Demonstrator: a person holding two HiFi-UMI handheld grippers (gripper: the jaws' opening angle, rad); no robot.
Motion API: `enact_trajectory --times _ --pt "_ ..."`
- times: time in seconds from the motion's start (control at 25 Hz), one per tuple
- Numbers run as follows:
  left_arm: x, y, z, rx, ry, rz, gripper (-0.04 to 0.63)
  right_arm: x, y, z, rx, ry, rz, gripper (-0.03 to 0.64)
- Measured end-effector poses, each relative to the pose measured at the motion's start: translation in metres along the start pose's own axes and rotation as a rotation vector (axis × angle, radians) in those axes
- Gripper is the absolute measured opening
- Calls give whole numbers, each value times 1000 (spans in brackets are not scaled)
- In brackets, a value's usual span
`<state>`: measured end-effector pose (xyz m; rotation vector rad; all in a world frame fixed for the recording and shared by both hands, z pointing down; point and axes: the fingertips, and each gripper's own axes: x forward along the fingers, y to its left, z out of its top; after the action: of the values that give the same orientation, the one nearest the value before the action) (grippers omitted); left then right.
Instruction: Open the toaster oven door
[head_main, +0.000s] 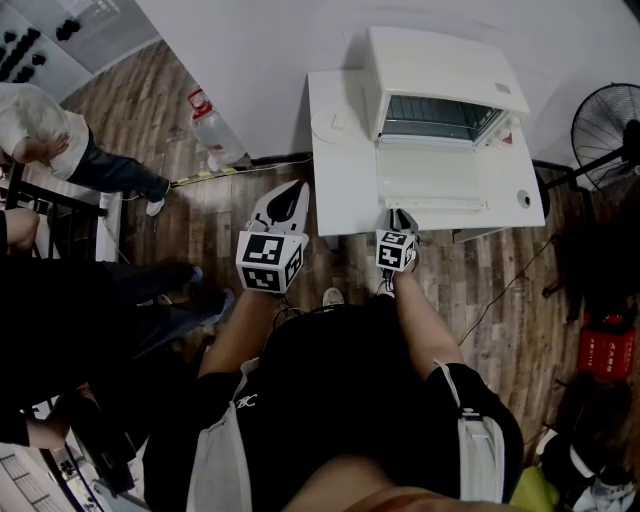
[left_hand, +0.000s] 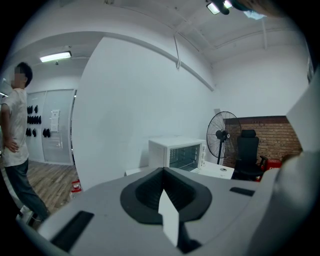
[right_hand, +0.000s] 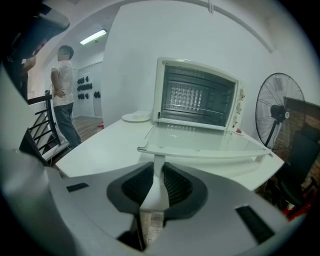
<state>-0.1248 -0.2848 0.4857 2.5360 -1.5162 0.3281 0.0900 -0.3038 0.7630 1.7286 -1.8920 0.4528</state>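
My left gripper (left_hand: 163, 171) hangs off to the side over the floor, fingers pressed together on nothing. My right gripper (right_hand: 159, 160) has its fingers drawn close together, tips up against the handle (right_hand: 210, 154) along the front edge of the door (right_hand: 200, 141). I see nothing pinched between them. The door lies flat, swung fully down over the white table (right_hand: 107, 145). Behind it the toaster oven (right_hand: 200, 67) stands open, a wire rack (right_hand: 192, 96) inside. A small plate (right_hand: 136, 117) sits on the table left of the oven.
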Motion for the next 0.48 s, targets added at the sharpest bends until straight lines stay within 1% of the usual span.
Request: enact_trajectory --times 0.2,0.48 --pt "2 0 0 0 1 -4 5 -1 0 2 -25 -6 15 72" --pt "5 -8 -1 11 5 -28 5 -3 0 3 -15 -14 17 72"
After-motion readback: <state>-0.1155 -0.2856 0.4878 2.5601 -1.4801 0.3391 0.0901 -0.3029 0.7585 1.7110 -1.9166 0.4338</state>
